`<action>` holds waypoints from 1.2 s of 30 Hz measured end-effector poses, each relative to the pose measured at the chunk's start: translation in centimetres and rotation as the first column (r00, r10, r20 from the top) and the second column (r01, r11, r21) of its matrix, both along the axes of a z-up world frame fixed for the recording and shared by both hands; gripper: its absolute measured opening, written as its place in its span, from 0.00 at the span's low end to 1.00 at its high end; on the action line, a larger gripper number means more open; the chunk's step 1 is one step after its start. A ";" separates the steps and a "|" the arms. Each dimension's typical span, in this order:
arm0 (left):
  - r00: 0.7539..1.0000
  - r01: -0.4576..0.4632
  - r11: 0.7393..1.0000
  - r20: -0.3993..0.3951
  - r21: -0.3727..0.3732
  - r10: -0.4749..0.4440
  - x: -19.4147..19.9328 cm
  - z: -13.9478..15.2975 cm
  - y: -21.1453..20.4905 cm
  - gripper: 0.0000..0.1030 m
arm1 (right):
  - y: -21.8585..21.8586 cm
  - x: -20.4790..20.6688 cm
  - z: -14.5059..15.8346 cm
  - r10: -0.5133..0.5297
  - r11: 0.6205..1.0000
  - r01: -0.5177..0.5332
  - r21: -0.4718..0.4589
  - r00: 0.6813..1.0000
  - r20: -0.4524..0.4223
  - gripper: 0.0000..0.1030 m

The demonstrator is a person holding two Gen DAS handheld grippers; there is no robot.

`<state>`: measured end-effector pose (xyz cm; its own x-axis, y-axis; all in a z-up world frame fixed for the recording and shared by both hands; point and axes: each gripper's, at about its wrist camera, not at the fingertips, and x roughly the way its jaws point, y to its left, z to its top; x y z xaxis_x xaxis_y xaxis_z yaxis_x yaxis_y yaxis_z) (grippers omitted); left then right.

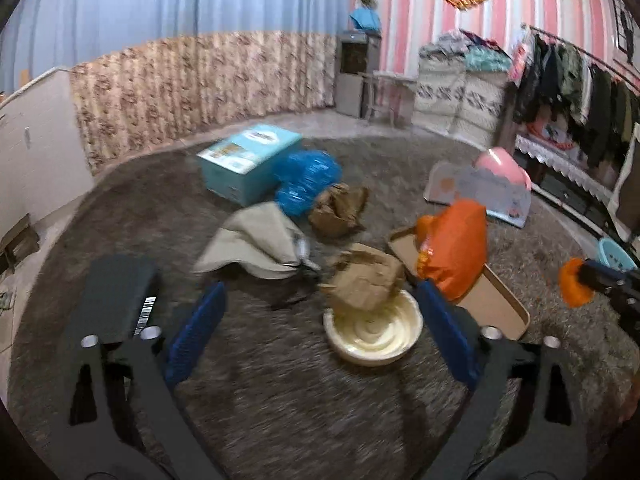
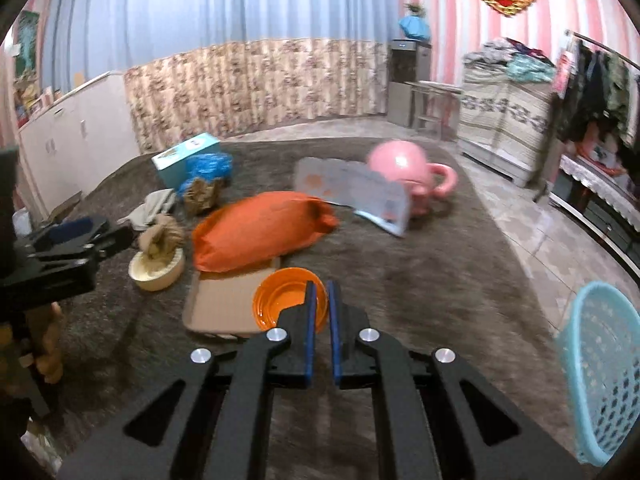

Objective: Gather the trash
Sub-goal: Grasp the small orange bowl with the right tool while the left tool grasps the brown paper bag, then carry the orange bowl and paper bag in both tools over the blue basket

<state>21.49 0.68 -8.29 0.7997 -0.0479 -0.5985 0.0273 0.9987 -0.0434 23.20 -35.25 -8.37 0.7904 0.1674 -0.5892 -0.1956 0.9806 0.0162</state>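
Trash lies on a grey carpet. My left gripper (image 1: 318,312) is open above the carpet, just short of a cream bowl (image 1: 374,334) with a crumpled brown paper bag (image 1: 366,280) in it. My right gripper (image 2: 320,292) is shut on the rim of an orange bowl (image 2: 280,300) and holds it above a flat cardboard tray (image 2: 224,300). The held orange bowl (image 1: 572,282) also shows at the right edge of the left wrist view. An orange plastic bag (image 2: 260,232) lies on the tray's far end. A light blue basket (image 2: 604,372) stands at the right.
A blue plastic bag (image 1: 306,182), a second brown paper bag (image 1: 338,210), a beige cloth (image 1: 256,240) and a teal box (image 1: 250,160) lie further back. A pink pot (image 2: 400,172) and a printed card (image 2: 356,192) sit to the right. Clothes racks line the right wall.
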 end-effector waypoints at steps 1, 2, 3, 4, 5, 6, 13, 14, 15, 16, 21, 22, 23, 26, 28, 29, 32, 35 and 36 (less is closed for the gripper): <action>1.000 0.013 1.000 -0.007 0.001 -0.013 0.3 -0.2 -0.4 0.84 | -0.7 -0.1 0.0 -0.014 1.000 0.014 0.002 1.000 0.000 0.06; 1.000 0.026 1.000 -0.014 0.011 -0.026 0.7 -0.4 -0.9 0.82 | -1.4 -0.2 0.0 -0.026 1.000 0.026 0.006 1.000 -0.001 0.06; 0.999 0.034 0.999 -0.017 0.018 -0.033 1.0 -0.6 -1.3 0.80 | -2.2 -0.3 0.0 -0.042 0.999 0.042 0.013 0.999 -0.002 0.06; 0.999 0.045 0.999 -0.024 0.025 -0.045 1.3 -0.7 -1.7 0.75 | -2.8 -0.5 0.1 -0.053 0.998 0.053 0.015 0.999 0.000 0.06; 0.998 0.058 0.998 -0.033 0.029 -0.057 1.6 -0.9 -2.0 0.69 | -3.5 -0.6 0.2 -0.068 0.998 0.068 0.018 0.998 0.003 0.06; 0.996 0.071 0.997 -0.051 0.027 -0.070 2.1 -1.2 -2.3 0.64 | -3.8 -0.7 0.2 -0.076 0.997 0.076 0.021 0.997 0.003 0.07; 0.998 0.061 0.998 -0.011 0.002 -0.061 1.2 -0.4 -1.7 0.43 | -6.5 -1.7 0.6 -0.128 0.992 0.128 0.025 0.992 0.021 0.07; 0.998 0.058 0.998 0.009 -0.002 -0.058 0.7 0.2 -1.5 0.43 | -7.1 -1.9 0.8 -0.139 0.990 0.139 0.025 0.990 0.028 0.07; 0.998 0.053 0.999 0.026 -0.001 -0.053 0.2 0.7 -1.5 0.43 | -7.5 -2.2 0.9 -0.149 0.989 0.148 0.027 0.988 0.034 0.06; 0.998 0.048 0.999 0.045 0.003 -0.048 -0.3 1.3 -1.5 0.43 | -8.1 -2.4 1.0 -0.160 0.987 0.159 0.034 0.986 0.038 0.07; 0.987 0.065 0.998 0.149 0.000 -0.064 -2.7 5.1 -3.3 0.43 | -11.9 -3.8 2.3 -0.233 0.971 0.228 0.074 0.971 0.061 0.07; 0.984 0.072 0.997 0.164 0.002 -0.071 -2.9 5.7 -3.9 0.43 | -12.5 -4.1 2.7 -0.246 0.967 0.241 0.078 0.967 0.066 0.07; 0.981 0.080 0.997 0.175 0.003 -0.080 -3.0 6.2 -4.5 0.43 | -13.2 -4.4 3.0 -0.261 0.963 0.256 0.081 0.963 0.072 0.07; 0.971 0.121 0.993 0.207 -0.008 -0.116 -3.4 7.6 -6.8 0.43 | -15.4 -5.6 4.4 -0.321 0.946 0.314 0.075 0.942 0.098 0.07; 0.963 0.159 0.987 0.221 -0.021 -0.151 -3.5 8.5 -8.8 0.43 | -16.8 -6.2 5.3 -0.352 0.935 0.346 0.075 0.929 0.111 0.07; 0.961 0.171 0.985 0.224 -0.025 -0.161 -3.6 8.7 -9.5 0.43 | -17.7 -6.5 5.8 -0.369 0.929 0.363 0.075 0.922 0.116 0.07; 0.951 0.219 0.975 0.230 -0.033 -0.206 -3.7 9.4 -12.2 0.43 | -19.5 -6.7 6.9 -0.403 0.915 0.400 0.053 0.907 0.121 0.07; 0.942 0.253 0.967 0.239 -0.040 -0.236 -3.8 9.9 -14.8 0.43 | -21.8 -6.9 7.7 -0.439 0.898 0.437 0.043 0.890 0.125 0.07; 0.937 0.268 0.962 0.241 -0.042 -0.251 -3.9 10.0 -15.8 0.43 | -22.6 -7.1 7.8 -0.453 0.891 0.450 0.052 0.882 0.128 0.07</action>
<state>17.58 -15.09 1.72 0.8695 -0.3090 -0.3852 0.3032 0.9498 -0.0774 16.12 -57.82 -0.60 0.8537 -0.2157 -0.4740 0.2666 0.9629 0.0420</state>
